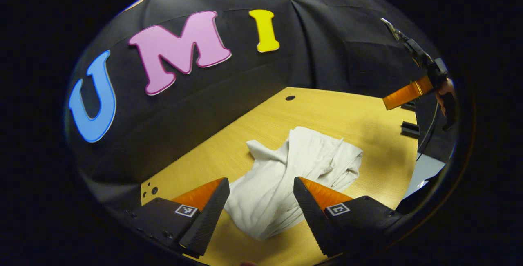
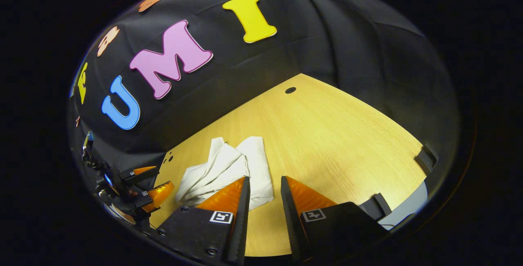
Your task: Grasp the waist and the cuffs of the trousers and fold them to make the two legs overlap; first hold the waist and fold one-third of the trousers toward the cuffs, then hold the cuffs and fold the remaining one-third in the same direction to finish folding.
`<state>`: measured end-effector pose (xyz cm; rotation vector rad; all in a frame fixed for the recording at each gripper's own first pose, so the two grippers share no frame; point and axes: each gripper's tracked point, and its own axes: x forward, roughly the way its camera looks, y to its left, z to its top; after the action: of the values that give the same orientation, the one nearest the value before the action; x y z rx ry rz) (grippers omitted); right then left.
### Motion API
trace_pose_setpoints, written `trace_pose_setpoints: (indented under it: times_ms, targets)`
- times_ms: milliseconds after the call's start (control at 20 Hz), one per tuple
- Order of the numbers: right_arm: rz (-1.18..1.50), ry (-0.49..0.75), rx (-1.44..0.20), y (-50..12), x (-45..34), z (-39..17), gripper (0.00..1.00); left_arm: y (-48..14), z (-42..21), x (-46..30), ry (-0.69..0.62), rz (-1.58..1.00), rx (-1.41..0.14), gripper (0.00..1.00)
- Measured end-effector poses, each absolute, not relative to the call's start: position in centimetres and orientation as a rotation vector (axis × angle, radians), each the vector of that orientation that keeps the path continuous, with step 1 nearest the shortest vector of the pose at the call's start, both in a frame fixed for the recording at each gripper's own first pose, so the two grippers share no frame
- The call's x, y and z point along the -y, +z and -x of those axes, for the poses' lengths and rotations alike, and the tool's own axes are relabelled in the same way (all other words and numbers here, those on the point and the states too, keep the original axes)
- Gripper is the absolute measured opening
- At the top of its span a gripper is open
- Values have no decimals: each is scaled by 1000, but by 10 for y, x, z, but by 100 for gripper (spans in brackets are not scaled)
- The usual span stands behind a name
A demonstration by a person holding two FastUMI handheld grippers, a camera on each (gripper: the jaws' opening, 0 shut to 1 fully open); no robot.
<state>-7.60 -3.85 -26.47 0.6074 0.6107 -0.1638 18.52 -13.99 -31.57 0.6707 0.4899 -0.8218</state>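
Left gripper view: the left gripper (image 1: 260, 200) stands at the bottom with its two fingers spread wide, holding nothing. Between the fingers (image 1: 206, 213), and further away from them, lie the trousers (image 1: 286, 176). They are pale, crumpled and loosely bunched on the wooden table (image 1: 355, 115), not laid out flat. One end of the cloth reaches down between the two fingers, but the fingers seem to be above it, and I cannot tell if they touch it. Behind the trousers the table has a small dark hole (image 1: 290, 97) close to the black wall (image 1: 335, 45). At the far right edge the right gripper (image 1: 408, 94) is in the air above the table edge, held by a hand (image 1: 445, 90); it is well apart from the trousers.

In the right gripper view, at the far left, the left gripper (image 2: 157, 186) shows beside the table edge, just beside the trousers (image 2: 229, 168). The trousers lie as a bunched heap near the left side of the table (image 2: 347, 135). At the bottom, the right gripper (image 2: 263, 194) has its fingers (image 2: 237, 204) a little apart, with a narrow gap between them, and nothing is caught there. Its left finger covers the near edge of the cloth in the picture; contact I cannot judge. To the right the table is bare wood, with two dark clamps (image 2: 427, 157) on its right edge.
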Motion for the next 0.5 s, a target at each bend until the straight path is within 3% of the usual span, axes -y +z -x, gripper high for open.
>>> trace_pose_setpoints:
  times_ms: [150, 200, 250, 300, 350, 400, 450, 500]
  targets:
    - [-575, -138, -595, -249, 15, 72, 47, -298, -193, 101, -745, -568, -522, 98]
    - [-561, -129, -593, -244, 8, 71, 36, -293, -192, 90, -723, -519, -532, 99]
    - [-545, -115, -592, -240, 0, 70, 36, -288, -192, 79, -704, -472, -541, 99]
    - [-526, -98, -592, -237, -8, 68, 47, -283, -193, 66, -683, -429, -552, 99]
    - [-507, -81, -598, -235, -16, 66, 53, -280, -192, 55, -660, -389, -566, 99]
    - [-488, -62, -602, -232, -25, 65, 42, -277, -190, 43, -640, -362, -574, 99]
    - [-469, -46, -607, -229, -31, 65, 56, -273, -189, 33, -618, -333, -579, 98]
    - [-451, -33, -608, -226, -39, 64, 58, -269, -188, 25, -606, -307, -582, 99]
